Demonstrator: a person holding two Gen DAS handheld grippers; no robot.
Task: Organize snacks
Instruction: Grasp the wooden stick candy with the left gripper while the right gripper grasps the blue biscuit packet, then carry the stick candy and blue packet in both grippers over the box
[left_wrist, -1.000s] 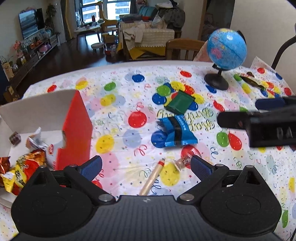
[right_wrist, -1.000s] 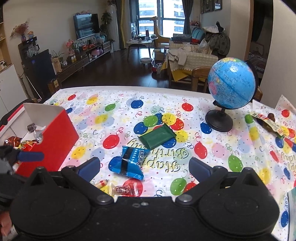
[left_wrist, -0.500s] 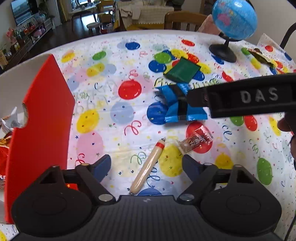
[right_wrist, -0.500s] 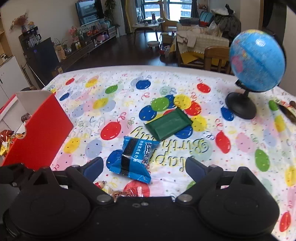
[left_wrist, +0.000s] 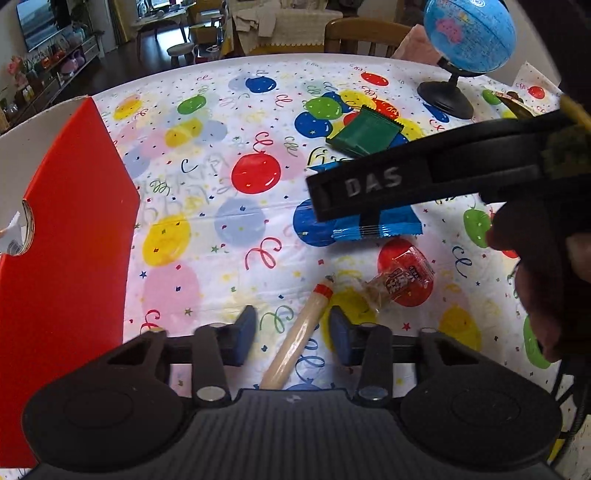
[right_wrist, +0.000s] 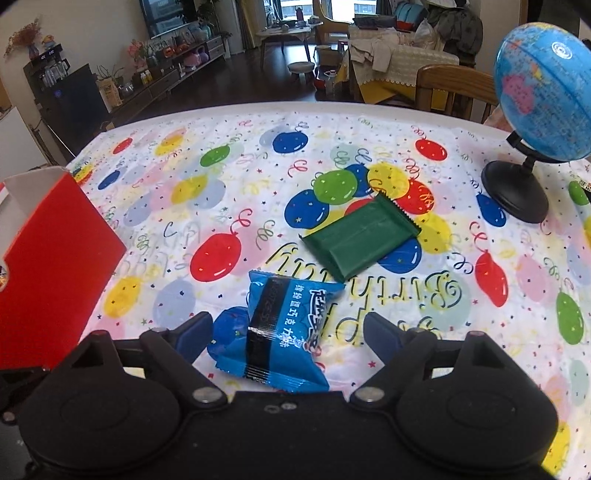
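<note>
My left gripper (left_wrist: 291, 334) is open, low over the balloon tablecloth, its fingers on either side of a tan sausage stick (left_wrist: 299, 334) with a red tip. A red-wrapped candy (left_wrist: 402, 280) lies just right of the stick. My right gripper (right_wrist: 288, 332) is open with a blue snack packet (right_wrist: 284, 328) between its fingers; in the left wrist view its black body (left_wrist: 424, 177) hangs over that blue packet (left_wrist: 391, 223). A green packet (right_wrist: 360, 236) lies farther back. The red box (left_wrist: 70, 236) stands at the left.
A blue globe (right_wrist: 543, 92) on a black stand sits at the back right of the table. A wooden chair (right_wrist: 454, 88) stands behind the table's far edge. Another wrapped snack (left_wrist: 513, 103) lies at the far right, near the globe.
Both grippers have moved down and forward. The left has narrowed around the sausage stick. The right has come over the blue packet, which now lies between its fingers.
</note>
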